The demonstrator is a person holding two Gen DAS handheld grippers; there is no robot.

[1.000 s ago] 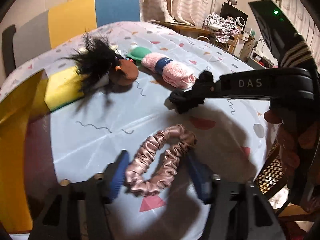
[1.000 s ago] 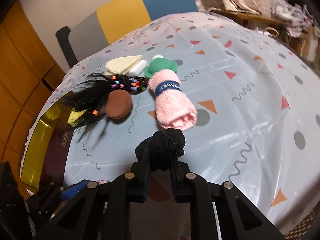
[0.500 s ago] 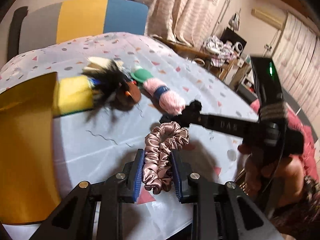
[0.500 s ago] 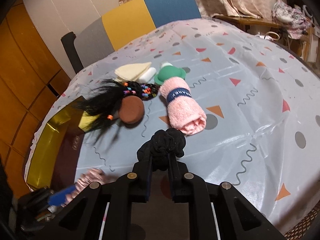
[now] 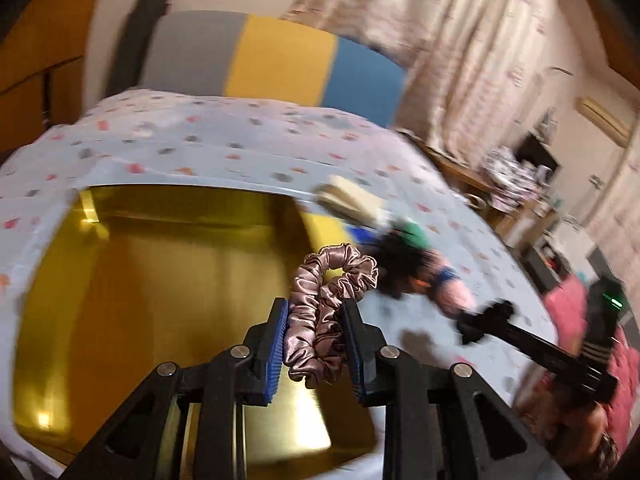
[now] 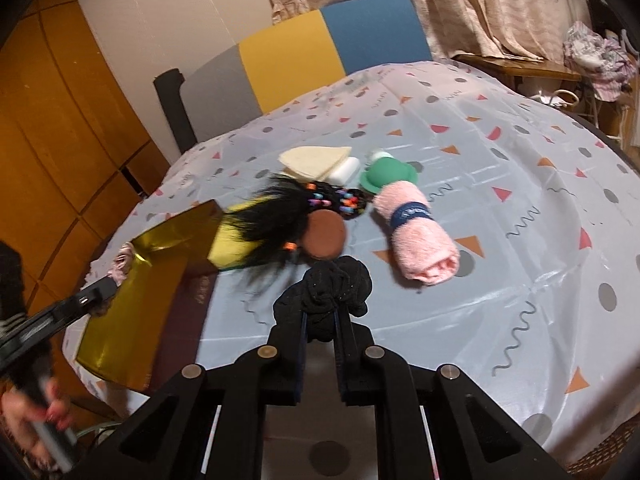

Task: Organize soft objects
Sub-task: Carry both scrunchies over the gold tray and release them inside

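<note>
Gold lines the inside of the open box [image 5: 160, 280] below my left fingers [image 5: 316, 344], which pinch the mauve satin scrunchie [image 5: 324, 320] from both sides and hold it over the box's right part, near its right wall. I see nothing lying on the shiny floor of the box. It sits at the left end of the table [image 6: 520, 240], close to the near edge, and its far wall meets the patterned cloth. My right fingers [image 6: 320, 344] are pressed on a black scrunchie [image 6: 328, 292], held above bare cloth between the box and the rolled pink towel [image 6: 416, 236]. Just beyond it lie a black-haired doll head [image 6: 316, 232], a green hat [image 6: 386, 174] touching the towel's far end, and pale foam pieces [image 6: 316, 160]. To the right the cloth runs wide and bare toward the table's edge. A striped chair back [image 6: 304, 52] stands behind the table.
</note>
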